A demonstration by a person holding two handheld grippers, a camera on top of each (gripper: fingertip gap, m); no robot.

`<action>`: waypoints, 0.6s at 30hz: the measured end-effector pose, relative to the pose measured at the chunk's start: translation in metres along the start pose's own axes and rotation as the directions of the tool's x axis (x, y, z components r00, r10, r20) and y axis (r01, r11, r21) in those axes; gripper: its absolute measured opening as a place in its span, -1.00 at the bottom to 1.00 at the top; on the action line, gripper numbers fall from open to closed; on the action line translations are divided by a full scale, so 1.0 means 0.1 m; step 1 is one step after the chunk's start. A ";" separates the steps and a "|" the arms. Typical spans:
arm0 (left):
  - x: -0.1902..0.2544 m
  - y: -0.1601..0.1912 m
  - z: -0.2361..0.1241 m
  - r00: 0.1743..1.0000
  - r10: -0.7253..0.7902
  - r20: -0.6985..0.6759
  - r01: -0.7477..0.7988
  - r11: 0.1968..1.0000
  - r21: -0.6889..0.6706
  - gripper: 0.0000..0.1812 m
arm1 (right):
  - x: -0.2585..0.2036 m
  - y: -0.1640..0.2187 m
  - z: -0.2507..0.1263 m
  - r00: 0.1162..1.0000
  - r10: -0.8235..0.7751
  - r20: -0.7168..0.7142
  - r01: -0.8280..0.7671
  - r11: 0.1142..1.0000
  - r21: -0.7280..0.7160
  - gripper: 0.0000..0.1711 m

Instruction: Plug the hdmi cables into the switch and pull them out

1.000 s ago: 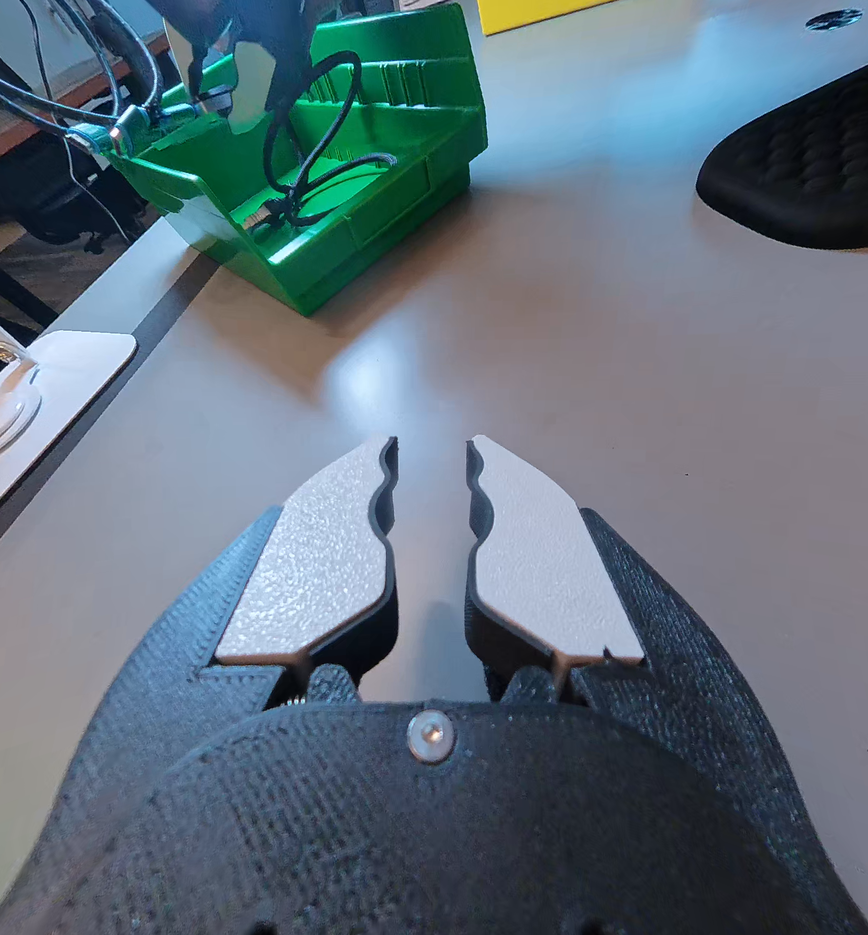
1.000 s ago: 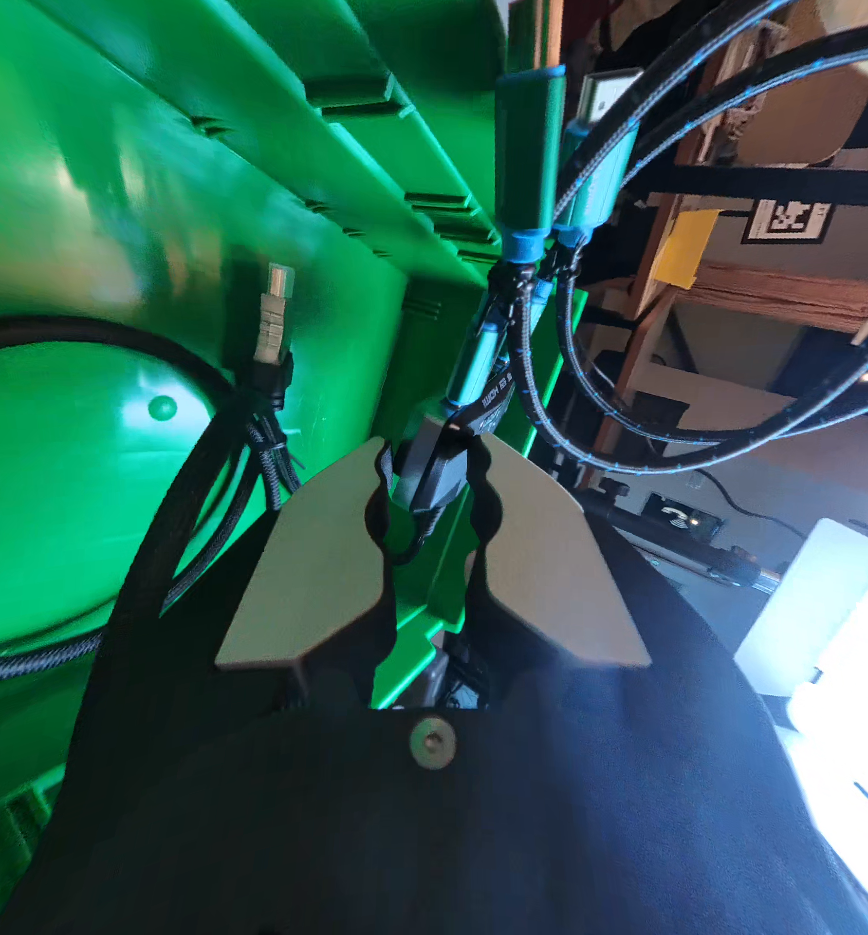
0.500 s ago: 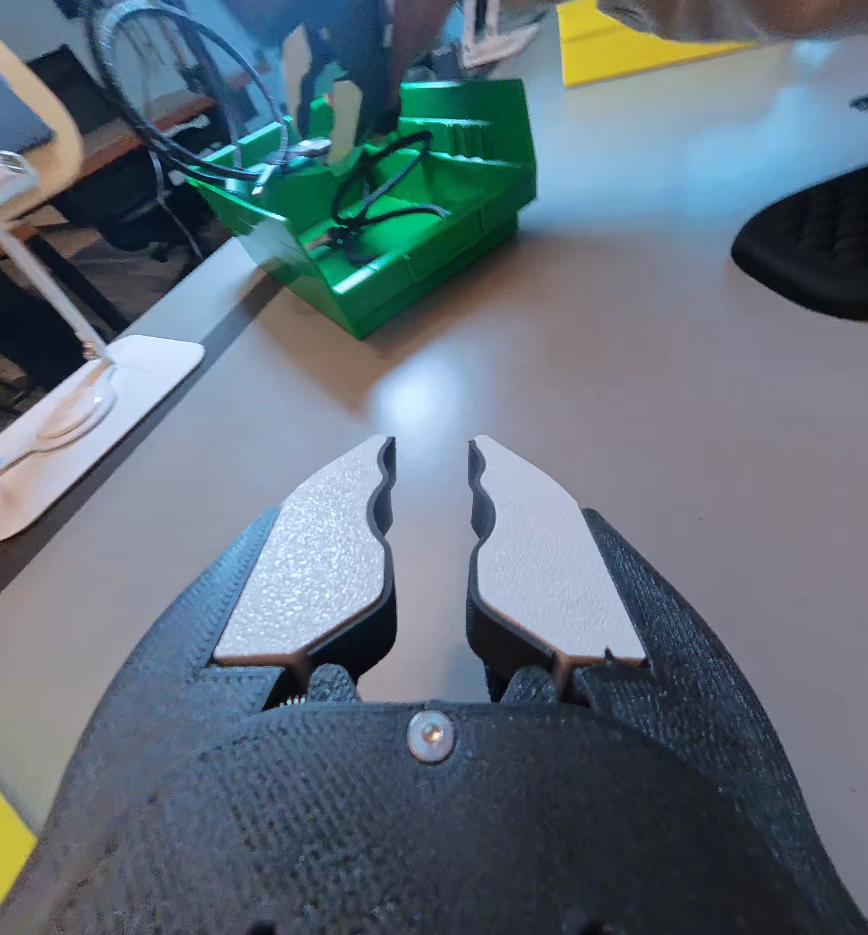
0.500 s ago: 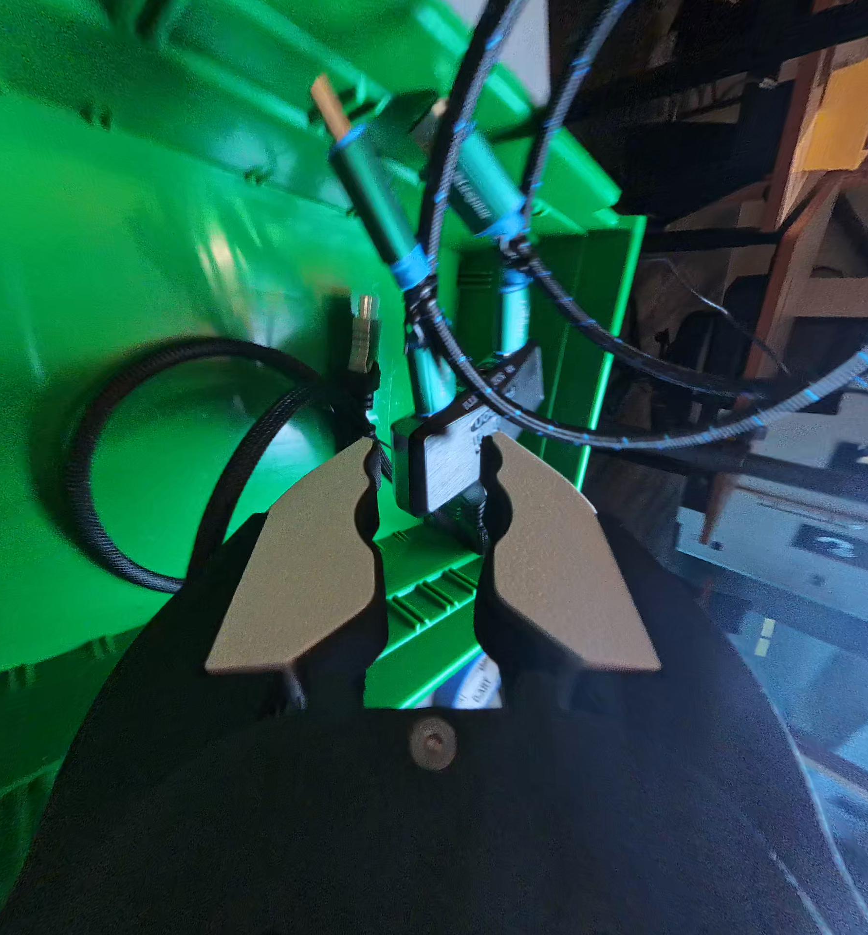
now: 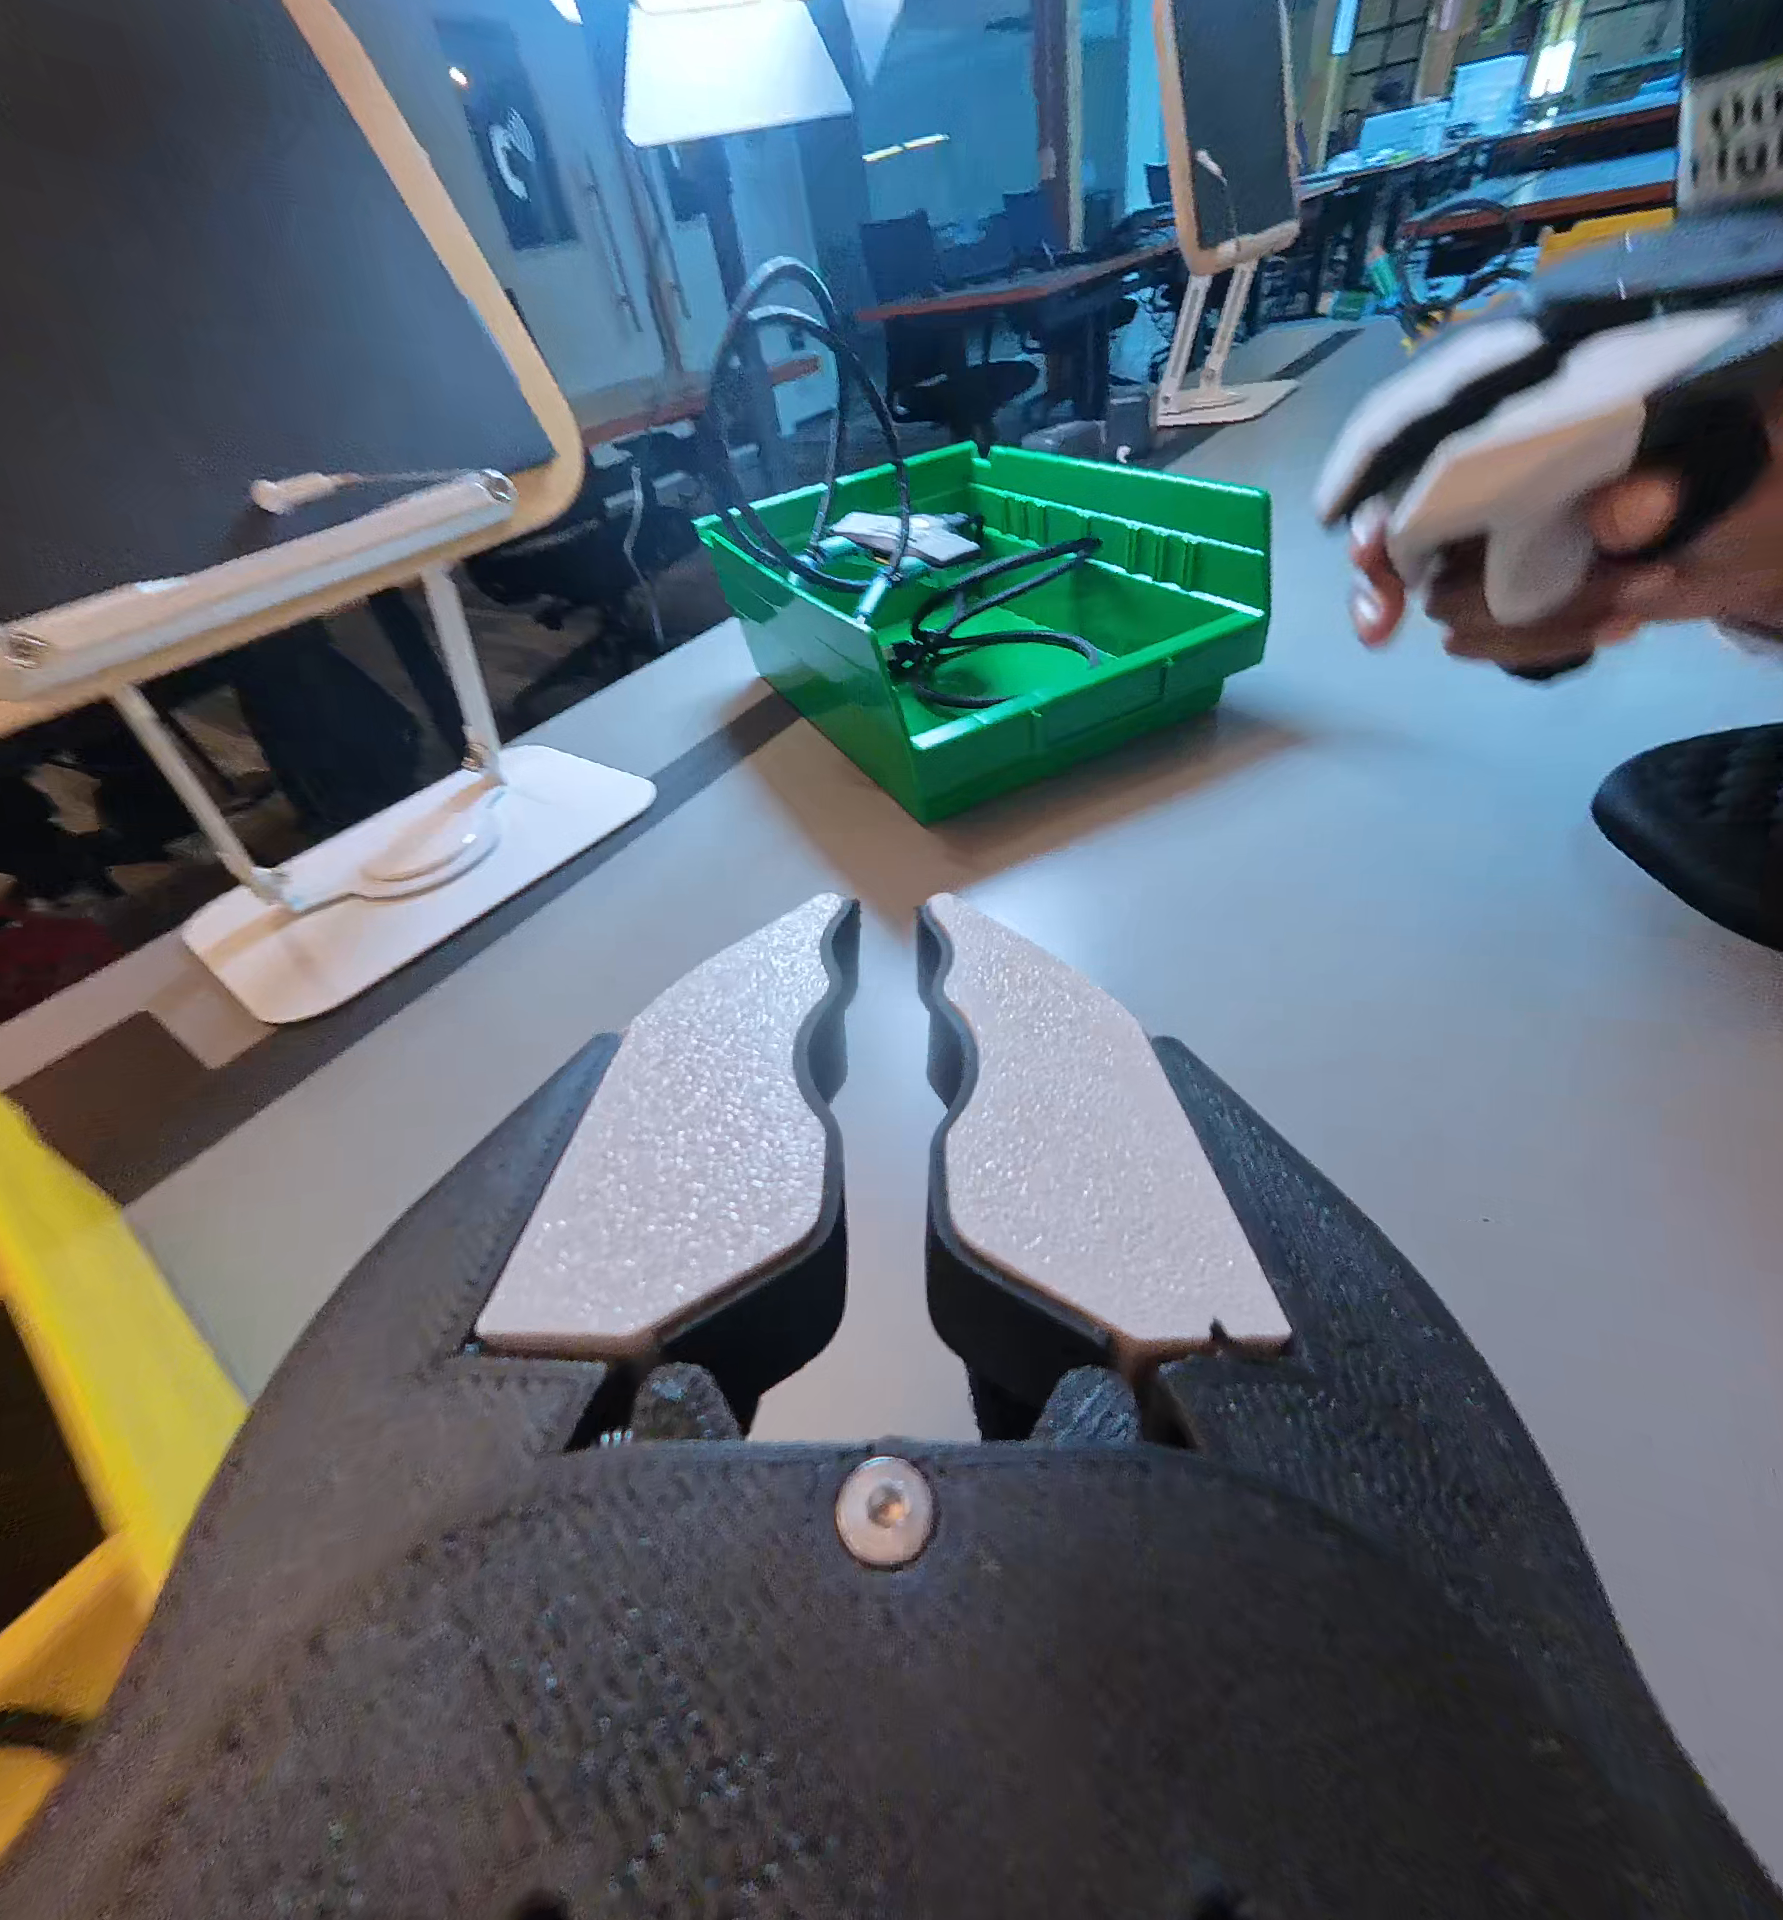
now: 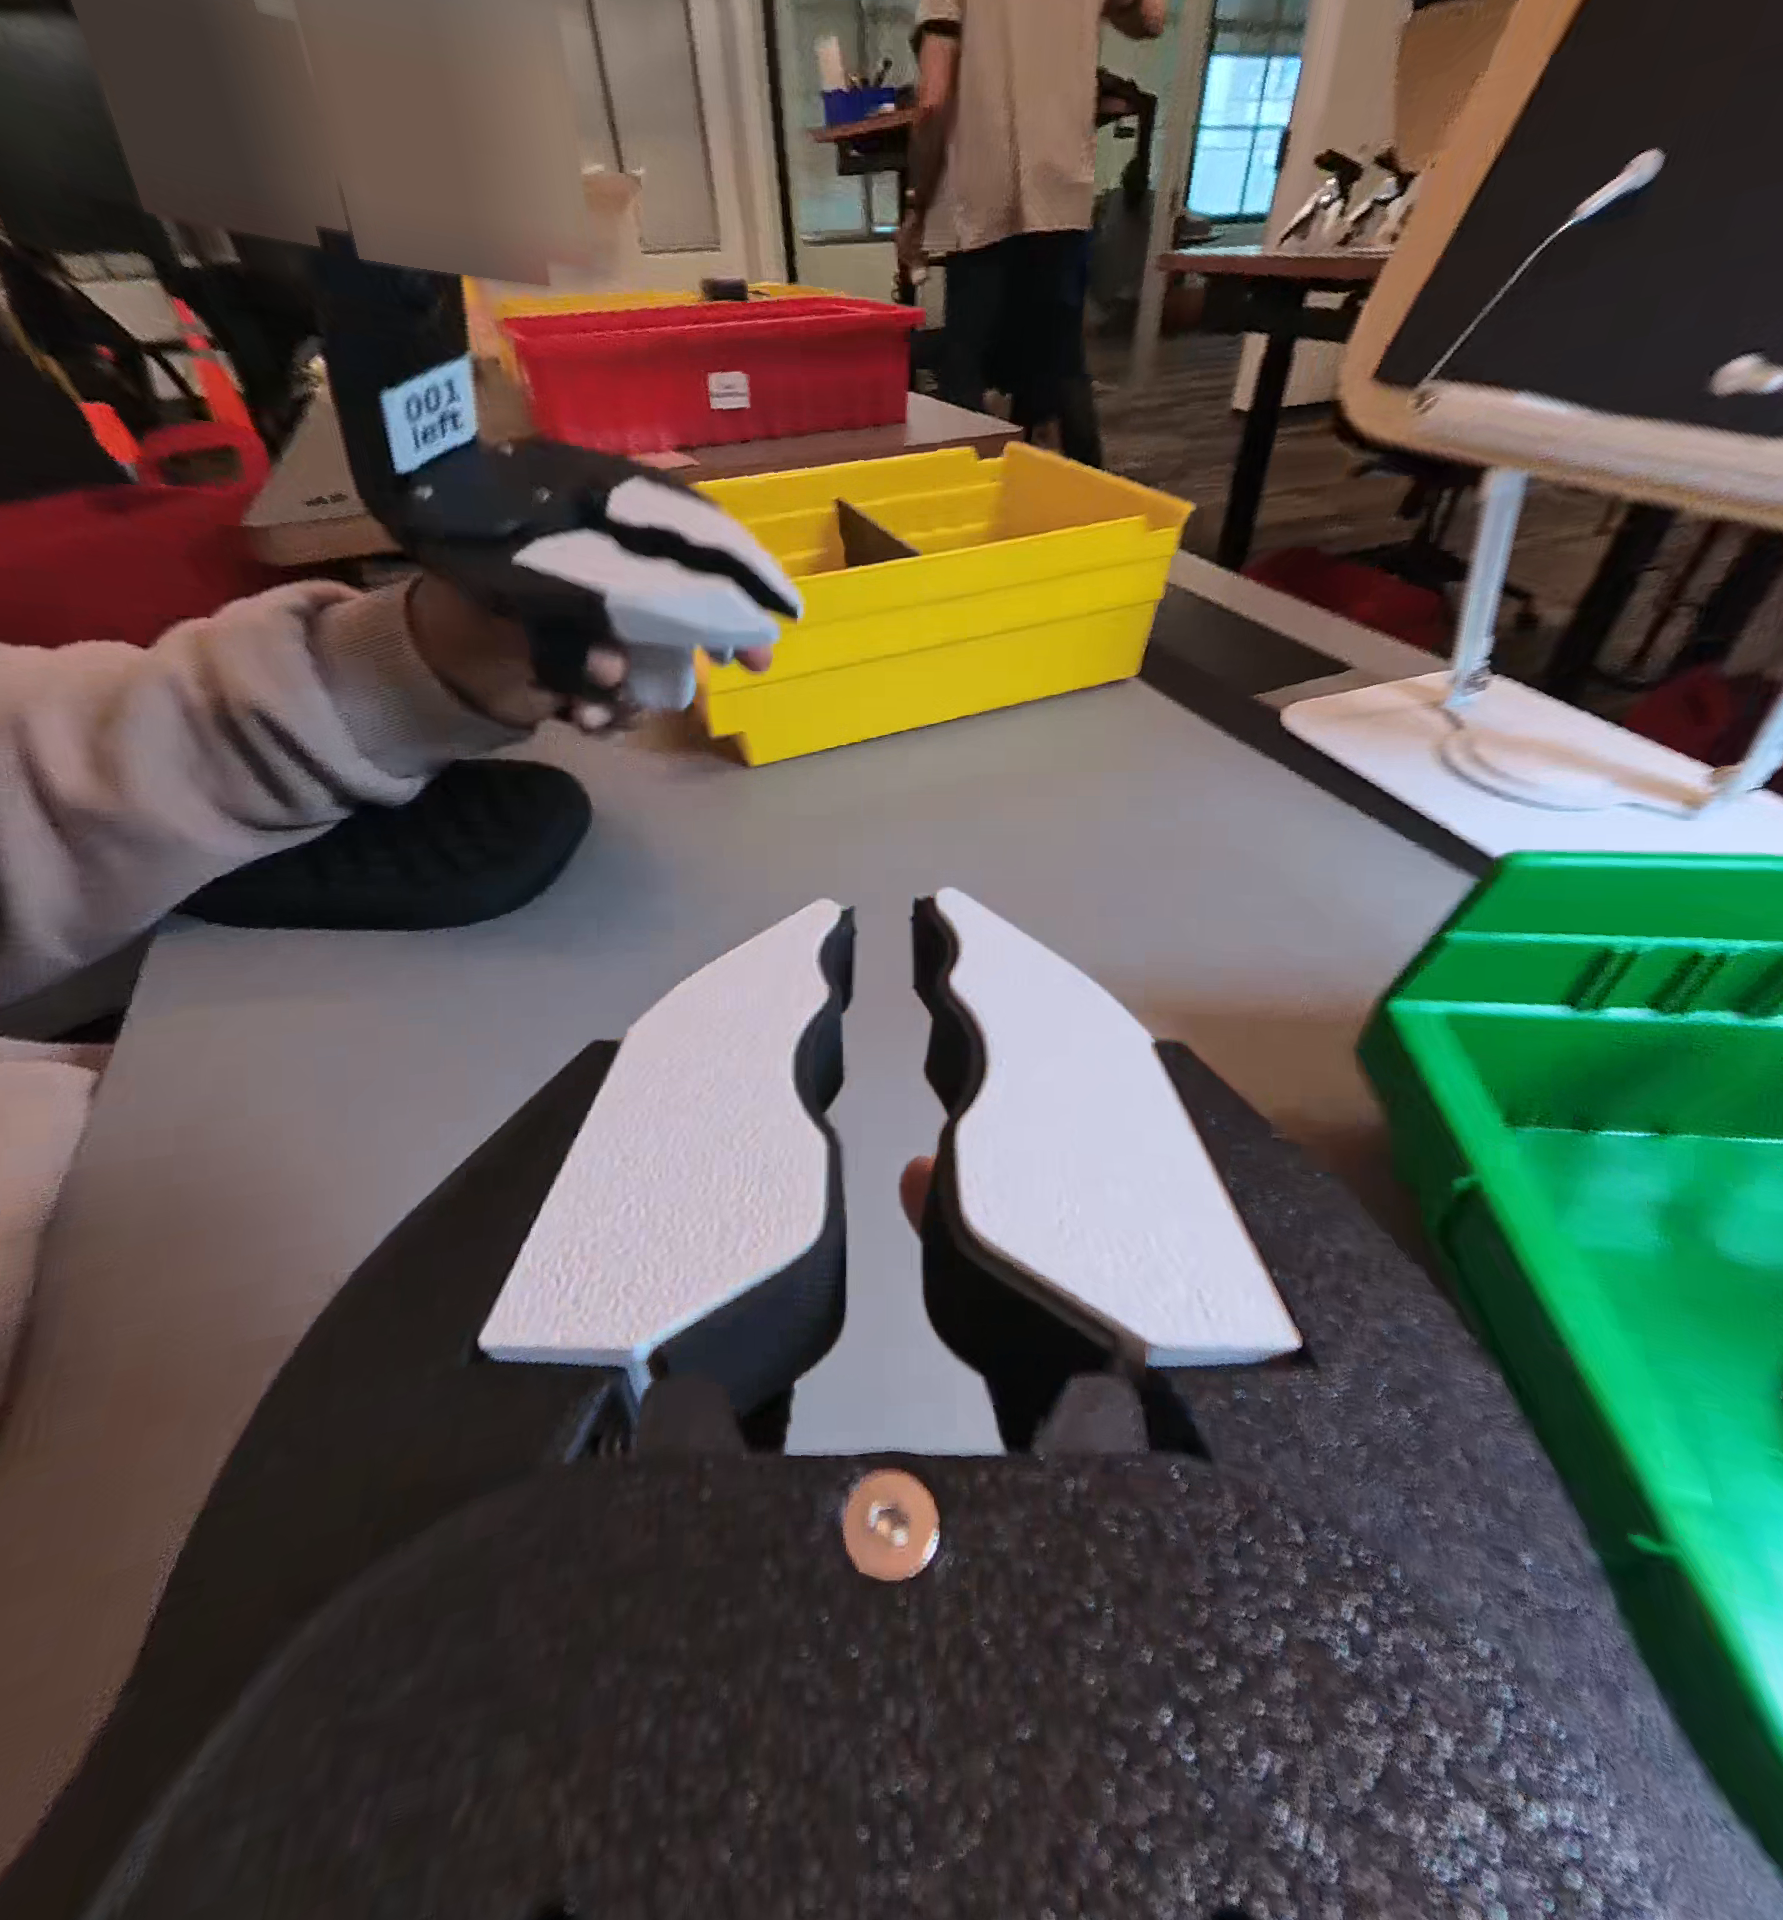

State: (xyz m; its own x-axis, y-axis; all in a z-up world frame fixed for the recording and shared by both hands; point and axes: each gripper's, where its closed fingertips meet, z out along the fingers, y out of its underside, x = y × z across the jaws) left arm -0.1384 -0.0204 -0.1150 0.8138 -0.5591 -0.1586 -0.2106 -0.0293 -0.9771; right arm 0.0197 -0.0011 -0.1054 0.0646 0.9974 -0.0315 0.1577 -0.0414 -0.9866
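The green bin (image 5: 980, 717) stands on the grey table ahead of my left gripper. In it lie a small grey switch (image 5: 897, 535) and black braided HDMI cables (image 5: 991, 623) with teal plugs; two cables loop up over its far-left rim. My left gripper (image 5: 887, 920) hovers over the table well short of the bin, jaws nearly together and empty. My right gripper (image 6: 882, 914) is outside the bin, with the bin's wall (image 6: 1614, 1049) to its right, jaws nearly together and empty. Each gripper shows in the other's view: the right one (image 5: 1438, 457), the left one (image 6: 679, 582).
A yellow divided bin (image 6: 949, 623) and a red bin (image 6: 710, 364) stand beyond the left gripper. A black mesh pad (image 6: 399, 852) lies under the person's sleeve. A white stand (image 5: 399, 862) holding a dark board sits at the table's edge. A person stands far back.
My right gripper let go of the switch, left it in the green bin and pulled out and away. My left gripper drew back from the bin and its jaws narrowed.
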 end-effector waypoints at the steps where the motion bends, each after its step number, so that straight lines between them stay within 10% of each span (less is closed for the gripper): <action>1: -0.04 -0.06 -0.07 1.000 0.012 0.024 -0.012 1.000 0.011 -0.92 | -0.05 0.08 0.02 1.000 0.006 0.015 -0.006 1.000 -0.004 -0.98; 10: -1.28 -0.70 -1.46 0.923 0.045 0.383 -0.051 0.999 0.006 -1.00 | 0.08 0.13 0.04 1.000 0.009 -0.005 -0.009 1.000 -0.005 -0.99; 18: -2.32 0.15 -1.65 0.880 0.284 0.381 -0.014 0.816 -0.577 -0.75 | 0.01 0.19 0.08 0.996 -0.084 0.001 0.084 0.996 -0.028 -0.97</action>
State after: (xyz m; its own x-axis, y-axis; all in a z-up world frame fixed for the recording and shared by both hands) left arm -0.4201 -0.0277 -0.0693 0.8625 -0.1846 -0.4712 -0.4959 -0.4946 -0.7138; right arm 0.0148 -0.0009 -0.1260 0.0502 0.9974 0.0516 0.1904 0.0411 -0.9808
